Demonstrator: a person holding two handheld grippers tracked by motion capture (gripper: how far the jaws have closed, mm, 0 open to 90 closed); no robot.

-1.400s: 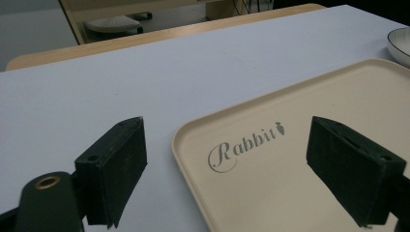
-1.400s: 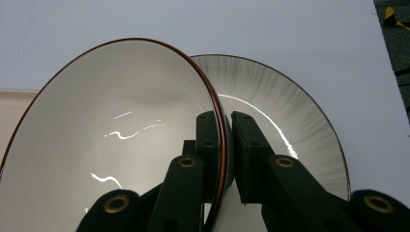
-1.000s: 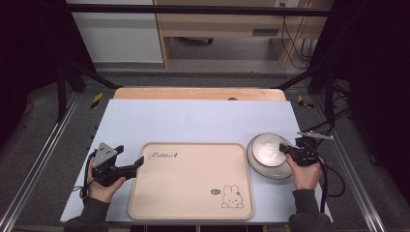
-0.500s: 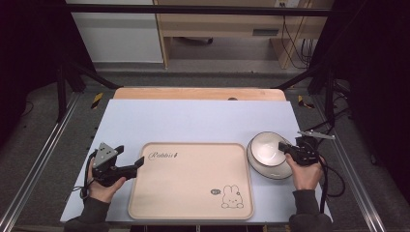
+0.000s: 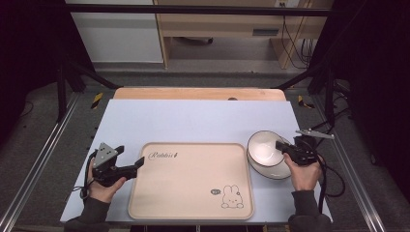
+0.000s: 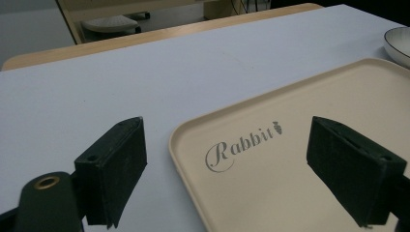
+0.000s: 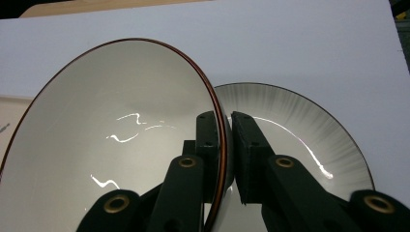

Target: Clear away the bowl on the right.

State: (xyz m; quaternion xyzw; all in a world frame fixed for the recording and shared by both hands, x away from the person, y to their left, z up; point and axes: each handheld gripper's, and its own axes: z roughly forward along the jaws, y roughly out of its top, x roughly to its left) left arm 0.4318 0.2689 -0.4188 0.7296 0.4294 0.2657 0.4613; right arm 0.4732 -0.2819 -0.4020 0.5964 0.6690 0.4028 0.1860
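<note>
My left gripper rests at the near left of the table, jaws spread wide and holding nothing. In the left gripper view one jaw stands over bare table and the other over the tray, so the jaws bracket the tray's left rim near the "Rabbit" lettering without touching it.

The tray lies flat at the near centre, with nothing on it. A rabbit figure is printed at its near right corner.

My right gripper works just right of the tray. Its jaws are pressed together on the rim of the bowl: one jaw inside the rim, one outside, with the red-brown edge between them. The bowl is tilted up on edge, its opening turned toward the tray. Beneath and behind it lies a plate with a dark rim and grey radial streaks. In the high view the bowl sits over the plate.

Step in hand, as I judge it: lifting the bowl off the plate, likely for transfer to the tray.

Next move calls for:
- a firm pinch, since the glazed rim looks slippery;
- raising the bowl clear of the plate before moving left;
- crossing the tray's raised right rim without striking it;
- levelling the bowl before release.

The left gripper is placed to steady the tray if needed.
</note>
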